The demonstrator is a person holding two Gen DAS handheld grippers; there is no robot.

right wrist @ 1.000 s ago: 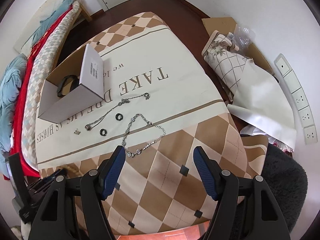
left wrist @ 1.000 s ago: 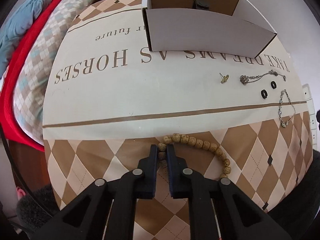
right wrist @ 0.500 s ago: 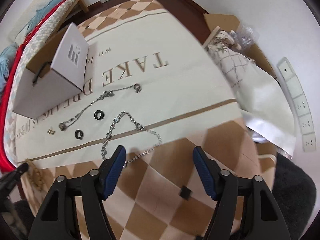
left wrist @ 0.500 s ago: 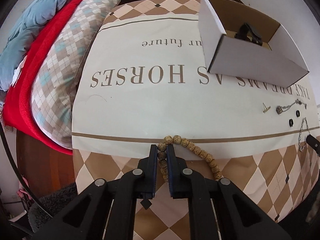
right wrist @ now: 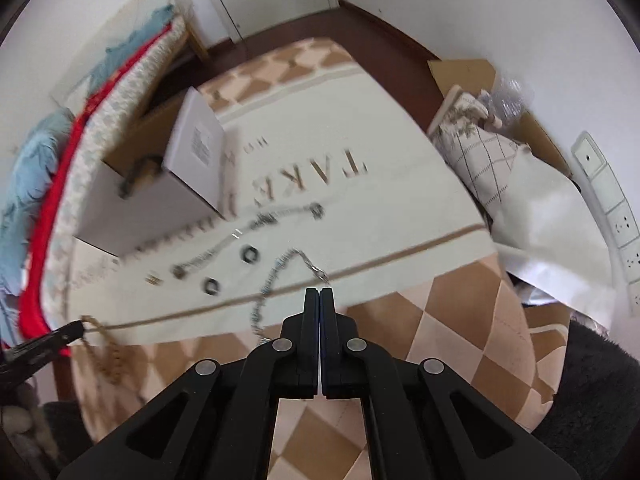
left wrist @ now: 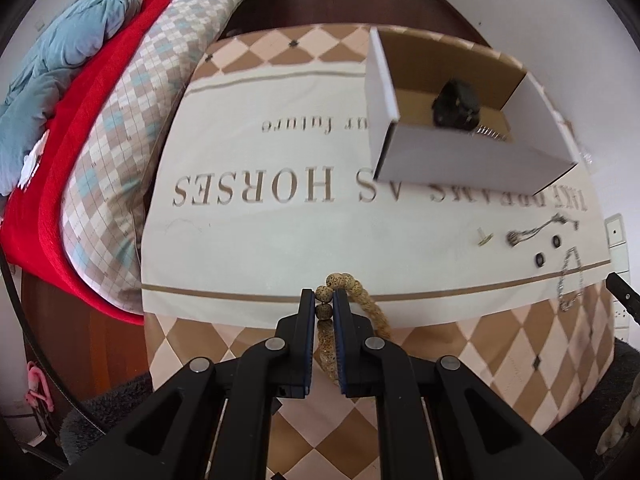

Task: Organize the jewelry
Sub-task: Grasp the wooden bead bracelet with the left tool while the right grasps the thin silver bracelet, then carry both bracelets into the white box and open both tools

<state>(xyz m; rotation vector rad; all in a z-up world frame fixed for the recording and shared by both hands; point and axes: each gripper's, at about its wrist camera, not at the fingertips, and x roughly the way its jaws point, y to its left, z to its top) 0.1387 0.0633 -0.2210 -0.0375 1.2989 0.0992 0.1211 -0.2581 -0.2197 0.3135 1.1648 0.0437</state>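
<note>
Left gripper (left wrist: 323, 300): fingers narrow, clamped on the bead bracelet (left wrist: 352, 294), which hangs from them over the cloth's near edge.
Right gripper (right wrist: 320, 296): fingers pressed together; whether the silver chain (right wrist: 276, 276) at its tip is caught, I cannot tell.
Box (left wrist: 472, 164): at 1 o'clock from the left gripper, open, a black item (left wrist: 456, 104) inside.
Loose pieces: two black rings (right wrist: 250, 255), a second chain (right wrist: 256, 222) and a small gold piece (right wrist: 152, 279) lie at 10–11 o'clock from the right gripper.
Cloth (left wrist: 260, 240): printed, under everything.
</note>
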